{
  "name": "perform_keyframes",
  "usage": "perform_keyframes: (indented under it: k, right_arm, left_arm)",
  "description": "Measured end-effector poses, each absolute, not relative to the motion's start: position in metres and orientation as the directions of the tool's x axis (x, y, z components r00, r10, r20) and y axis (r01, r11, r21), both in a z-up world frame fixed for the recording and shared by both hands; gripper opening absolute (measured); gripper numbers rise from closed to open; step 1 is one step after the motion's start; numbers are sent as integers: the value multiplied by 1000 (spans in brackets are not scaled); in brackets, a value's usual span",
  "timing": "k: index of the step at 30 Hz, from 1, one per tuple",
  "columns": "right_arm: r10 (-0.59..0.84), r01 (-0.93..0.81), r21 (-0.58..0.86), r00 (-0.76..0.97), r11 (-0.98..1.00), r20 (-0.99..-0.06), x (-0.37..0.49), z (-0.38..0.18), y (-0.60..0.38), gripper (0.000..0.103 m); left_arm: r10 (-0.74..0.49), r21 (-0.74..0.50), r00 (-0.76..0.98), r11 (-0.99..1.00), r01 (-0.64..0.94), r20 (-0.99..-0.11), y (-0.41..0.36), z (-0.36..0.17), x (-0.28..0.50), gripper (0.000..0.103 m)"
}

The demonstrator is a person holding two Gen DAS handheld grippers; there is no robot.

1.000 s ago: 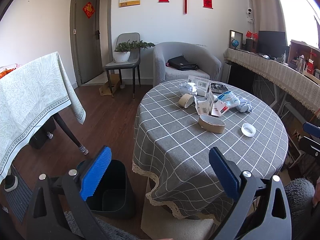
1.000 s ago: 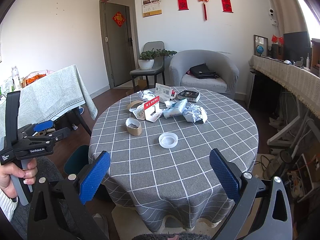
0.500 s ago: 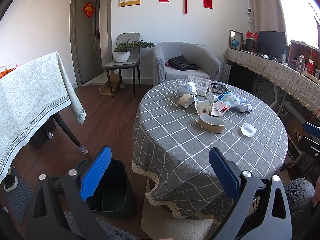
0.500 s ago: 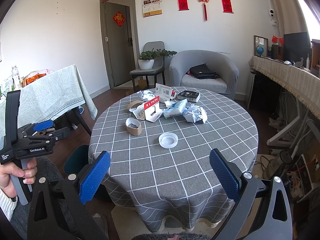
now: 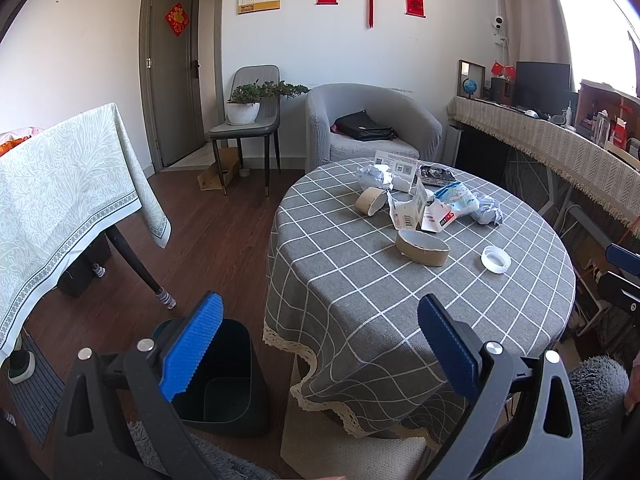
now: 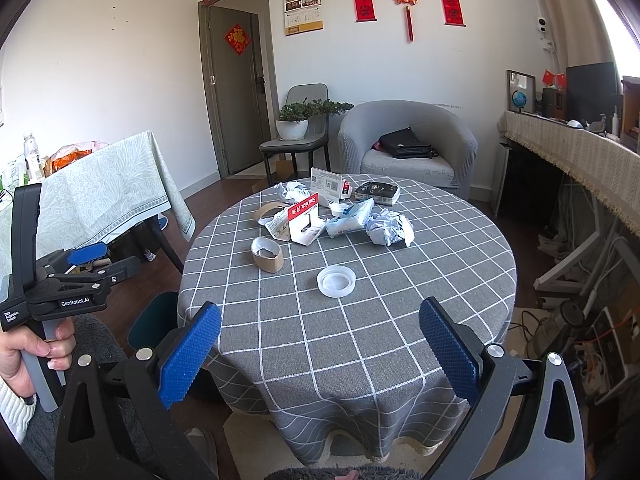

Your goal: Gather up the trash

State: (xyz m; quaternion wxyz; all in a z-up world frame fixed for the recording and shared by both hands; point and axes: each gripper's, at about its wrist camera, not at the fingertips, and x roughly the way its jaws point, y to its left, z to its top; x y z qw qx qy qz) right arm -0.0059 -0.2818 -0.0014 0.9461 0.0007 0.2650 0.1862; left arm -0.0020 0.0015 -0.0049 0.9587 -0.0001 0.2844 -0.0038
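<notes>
I judge collection not yet started: my left gripper [image 5: 316, 344] and right gripper [image 6: 320, 350] both stand jaws wide apart and empty, all trash, including the cardboard tape core [image 6: 267, 255], plastic lid [image 6: 336, 281] and crumpled paper [image 6: 390, 229], lies on the round table [image 6: 460, 280], and the dark bin [image 5: 224, 384] beside it looks empty.

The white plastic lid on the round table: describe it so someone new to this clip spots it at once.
Find the round table under its grey checked cloth. The trash clusters toward its far side; the white plastic lid lies alone, nearer the camera than the cardboard tape ring. It is the only flat, round, translucent white piece.
</notes>
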Motion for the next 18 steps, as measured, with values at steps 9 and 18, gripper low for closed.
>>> perform_keyframes:
  k: [9,18]
  right_arm:
    - [352,-346,108,791,932,-501,-7,1,-284,100]
    - [354,-367,81,784,927,-509,-6,10,-277,100]
  left_arm:
    - [0,-7,838,1000,-5,-546,3,-4,-1,100]
    - [-19,-55,834,998,-13,-552,9,-2,5,100]
